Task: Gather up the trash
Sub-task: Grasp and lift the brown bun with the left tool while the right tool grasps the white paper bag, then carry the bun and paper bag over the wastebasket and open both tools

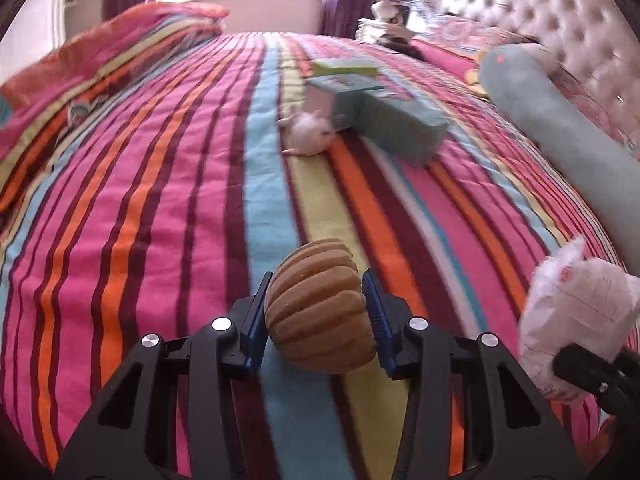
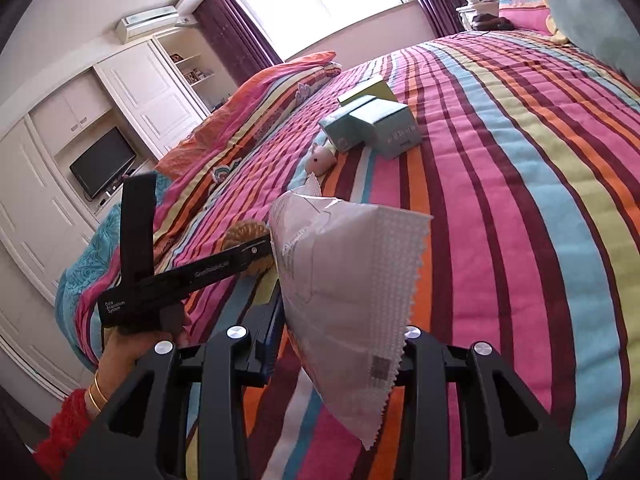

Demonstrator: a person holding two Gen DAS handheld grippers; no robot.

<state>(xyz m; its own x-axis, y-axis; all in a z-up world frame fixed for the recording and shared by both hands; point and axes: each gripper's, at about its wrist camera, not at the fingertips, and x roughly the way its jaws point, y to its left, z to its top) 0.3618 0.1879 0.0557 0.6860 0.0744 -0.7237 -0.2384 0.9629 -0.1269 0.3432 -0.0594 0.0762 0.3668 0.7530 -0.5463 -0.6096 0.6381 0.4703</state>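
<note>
My left gripper (image 1: 316, 316) is shut on a brown ribbed round object (image 1: 320, 308) and holds it above the striped bedspread (image 1: 180, 200). It also shows in the right wrist view (image 2: 244, 236), left of my right gripper. My right gripper (image 2: 340, 352) is shut on a white plastic wrapper (image 2: 344, 280) with a serrated edge; the wrapper also shows at the right of the left wrist view (image 1: 572, 320). A crumpled white tissue (image 1: 308, 134) lies further up the bed beside teal boxes (image 1: 384, 116). The tissue (image 2: 322, 160) and boxes (image 2: 376, 126) also show in the right wrist view.
A grey-blue bolster (image 1: 568, 132) lies along the tufted headboard (image 1: 580, 28) at the right. A folded striped quilt (image 1: 92, 76) lies at the left. A green box (image 1: 344, 66) sits behind the teal ones. White cupboards with a TV (image 2: 102, 168) stand beyond the bed.
</note>
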